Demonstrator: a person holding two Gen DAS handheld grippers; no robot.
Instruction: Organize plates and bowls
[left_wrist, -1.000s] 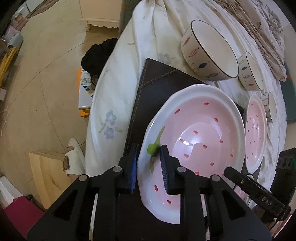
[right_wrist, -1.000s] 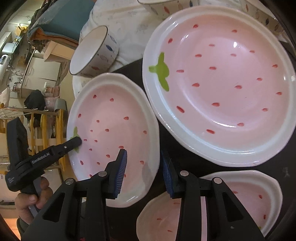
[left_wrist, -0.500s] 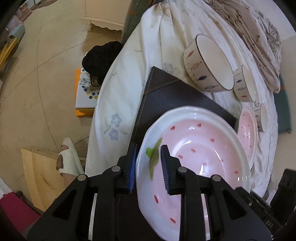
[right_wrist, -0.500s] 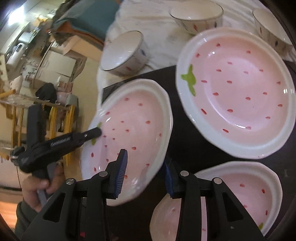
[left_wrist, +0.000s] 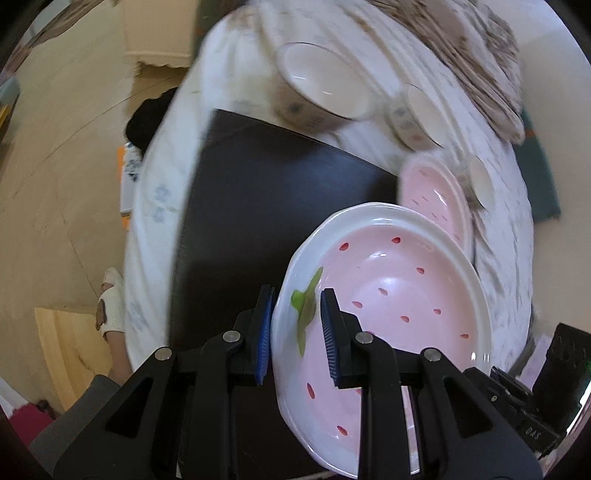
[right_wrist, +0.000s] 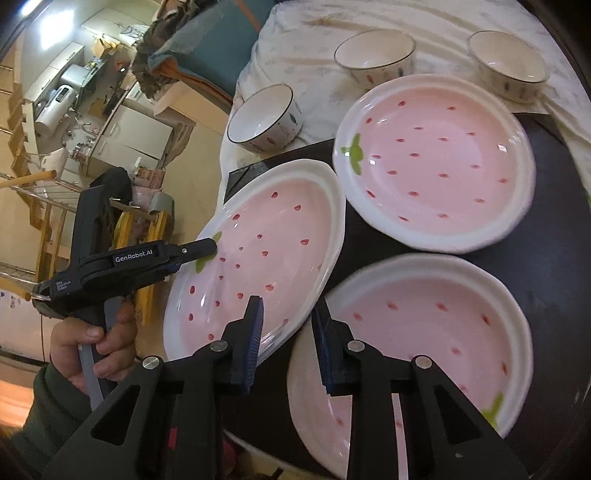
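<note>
Both wrist views look steeply down, close, sharing the tilted strawberry plate (left_wrist: 388, 295) (right_wrist: 266, 254).

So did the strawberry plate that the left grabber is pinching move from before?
Yes. The held plate, clamped by the left gripper, has lifted and tilted up off the dark mat, away from the plate near the bowls.

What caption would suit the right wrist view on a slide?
Left gripper lifts one strawberry plate by its rim while right gripper waits open beside two more plates.
</note>
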